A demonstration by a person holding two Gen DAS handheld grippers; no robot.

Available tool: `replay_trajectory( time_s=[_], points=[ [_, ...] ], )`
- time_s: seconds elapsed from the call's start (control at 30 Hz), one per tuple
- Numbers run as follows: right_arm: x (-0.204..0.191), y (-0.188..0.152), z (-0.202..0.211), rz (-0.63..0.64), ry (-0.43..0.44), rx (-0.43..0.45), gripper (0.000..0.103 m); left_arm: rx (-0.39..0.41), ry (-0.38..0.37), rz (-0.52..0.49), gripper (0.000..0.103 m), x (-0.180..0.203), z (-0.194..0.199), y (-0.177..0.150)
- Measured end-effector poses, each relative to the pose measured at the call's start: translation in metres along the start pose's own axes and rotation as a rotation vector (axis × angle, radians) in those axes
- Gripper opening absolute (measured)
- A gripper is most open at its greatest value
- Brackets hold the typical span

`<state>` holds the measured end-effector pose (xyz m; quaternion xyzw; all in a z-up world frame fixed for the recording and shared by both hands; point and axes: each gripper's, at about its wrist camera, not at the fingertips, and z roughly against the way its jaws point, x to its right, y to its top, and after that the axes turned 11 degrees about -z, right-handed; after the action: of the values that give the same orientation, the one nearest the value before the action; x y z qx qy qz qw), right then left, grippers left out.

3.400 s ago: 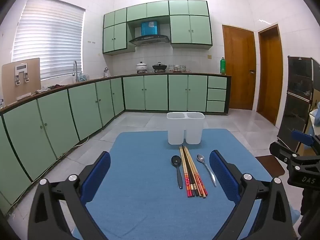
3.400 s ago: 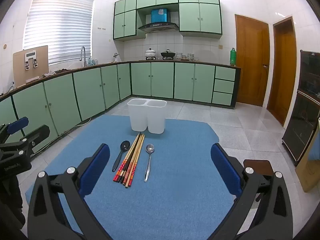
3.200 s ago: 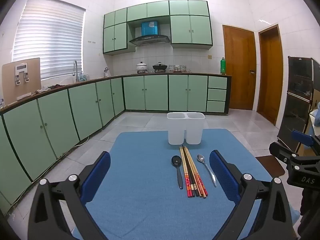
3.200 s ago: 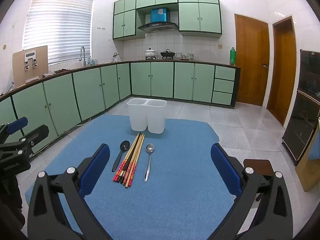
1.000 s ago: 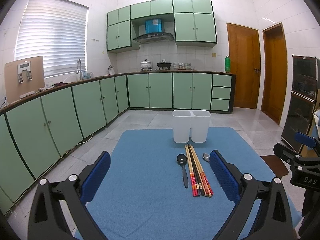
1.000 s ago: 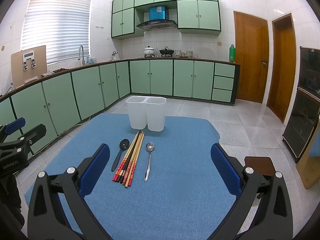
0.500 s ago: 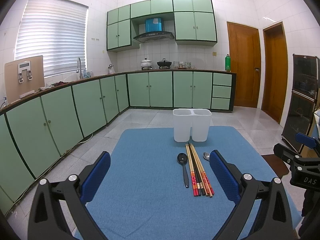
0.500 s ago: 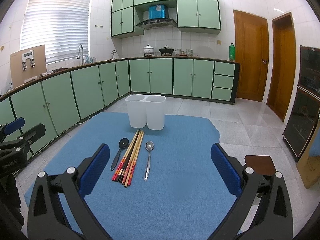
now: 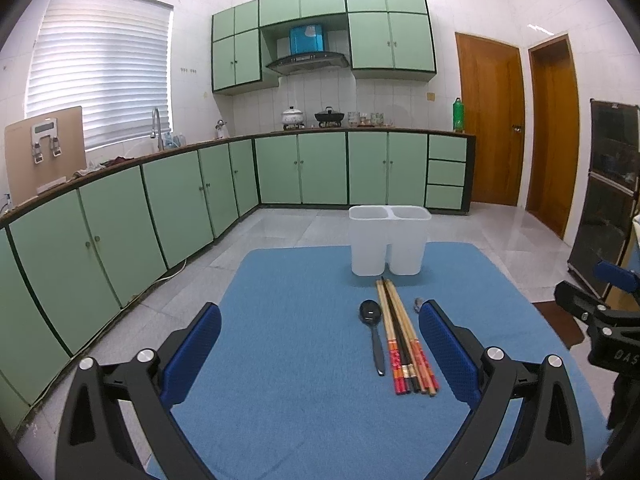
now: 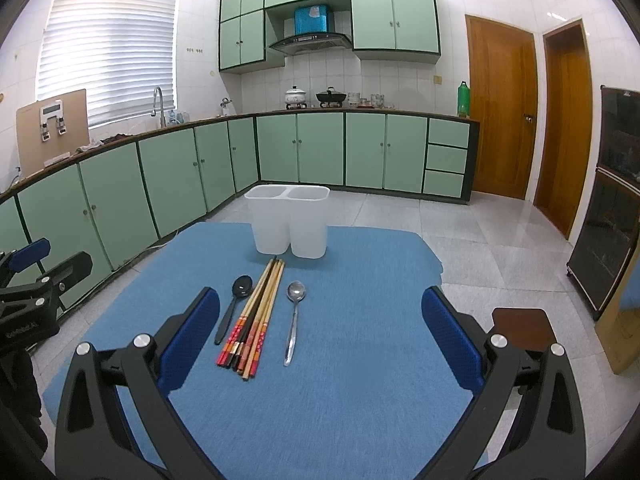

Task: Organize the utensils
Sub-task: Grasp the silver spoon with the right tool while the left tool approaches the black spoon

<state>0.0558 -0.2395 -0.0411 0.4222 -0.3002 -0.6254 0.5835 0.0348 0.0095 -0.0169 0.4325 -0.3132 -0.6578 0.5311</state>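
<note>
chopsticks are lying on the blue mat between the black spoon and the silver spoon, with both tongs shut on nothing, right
Not quite. The right wrist view shows the chopsticks between the black spoon and the silver spoon on the blue mat, but both tongs are open, not shut: right tongs, left tongs.

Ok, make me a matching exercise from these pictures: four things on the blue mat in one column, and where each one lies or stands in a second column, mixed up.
Things:
1. black spoon
2. chopsticks
3. silver spoon
4. white holder

Places:
A. standing at the far end of the mat
B. right of the chopsticks
C. bundled between the two spoons
D. left of the chopsticks

Pairs: 1-D, 2-C, 3-B, 4-A
</note>
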Motion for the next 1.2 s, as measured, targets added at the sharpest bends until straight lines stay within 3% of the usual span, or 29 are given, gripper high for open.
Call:
replay_trajectory(
  time_s=[0.23, 0.47, 0.67, 0.73, 1.0, 1.2],
  points=[
    [0.005, 0.010, -0.055, 0.005, 0.005, -0.082, 0.098, -0.081, 0.009, -0.020, 0.097, -0.004, -0.062, -0.002],
    [0.002, 0.015, -0.136, -0.023, 0.043, -0.223, 0.098, -0.182, -0.005, -0.043, 0.097, -0.001, -0.132, -0.008],
    [-0.003, 0.005, -0.192, -0.006, 0.031, -0.316, 0.091, -0.249, -0.029, -0.020, 0.095, -0.003, -0.180, -0.014],
    [-0.007, 0.000, -0.208, 0.009, 0.035, -0.348, 0.080, -0.268, -0.039, -0.014, 0.094, -0.003, -0.191, -0.015],
    [-0.011, -0.012, -0.247, -0.002, 0.058, -0.458, 0.062, -0.325, -0.068, -0.005, 0.092, -0.003, -0.220, -0.025],
    [-0.015, -0.015, -0.257, 0.020, 0.040, -0.468, 0.043, -0.343, -0.105, -0.011, 0.091, 0.005, -0.230, -0.027]
  ],
)
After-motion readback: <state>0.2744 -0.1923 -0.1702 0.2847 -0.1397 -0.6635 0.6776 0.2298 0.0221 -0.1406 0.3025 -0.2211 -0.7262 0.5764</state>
